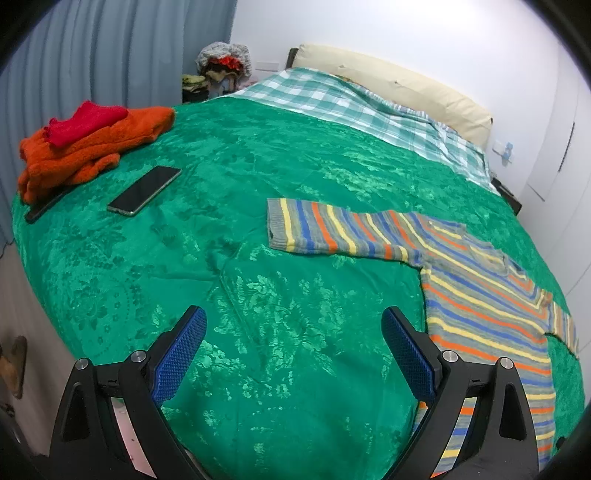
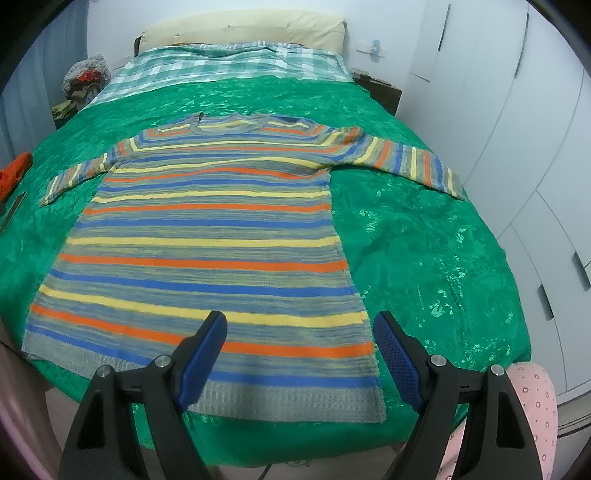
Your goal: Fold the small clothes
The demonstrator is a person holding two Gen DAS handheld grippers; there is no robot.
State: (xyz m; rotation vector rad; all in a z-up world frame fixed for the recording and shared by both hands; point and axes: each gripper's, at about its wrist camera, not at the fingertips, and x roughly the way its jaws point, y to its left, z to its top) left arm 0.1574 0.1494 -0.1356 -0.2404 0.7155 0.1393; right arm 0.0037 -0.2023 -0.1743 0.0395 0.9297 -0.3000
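Striped sweater point(image 2: 207, 236) lies flat on the bed's green blanket point(image 2: 424, 258), front down or up can't tell. Body spread full, both sleeves out sideways, neckline toward the headboard point(image 2: 243, 27), grey ribbed hem at the near bed edge. No fold in it yet.

Right claw point(image 2: 299, 354): wide, nothing between the blue pads point(image 2: 201, 354). Hangs over the hem's right part, pointing steeply down. Right-hand finger sits past the sweater's side edge, over blanket. Can't tell if the tips touch the knit.

Left claw point(image 1: 293, 354): also wide, nothing held. Over bare blanket, left of the sweater body. Its right-hand finger overlaps the sweater's side edge in view; contact can't tell. In left wrist view one sleeve point(image 1: 332, 232) stretches out flat toward mid-bed, cuff end free.

Other stuff on bed: orange fleece garment point(image 1: 92, 147) bunched at the far left corner w/ a red piece point(image 1: 85, 122) on top. Phone point(image 1: 144, 190) face up just beside it, well apart from the sweater. 2nd dark flat device point(image 1: 44, 208) partly under the fleece edge.

Checked sheet point(image 1: 351, 107) covers the head end. Clothes pile point(image 1: 221, 70) beyond the bed corner, by the curtain point(image 1: 110, 51). White wardrobe doors point(image 2: 498, 129) along the right wall. Pink dotted fabric point(image 2: 535, 398) at lower right of right wrist view, beside the claw.
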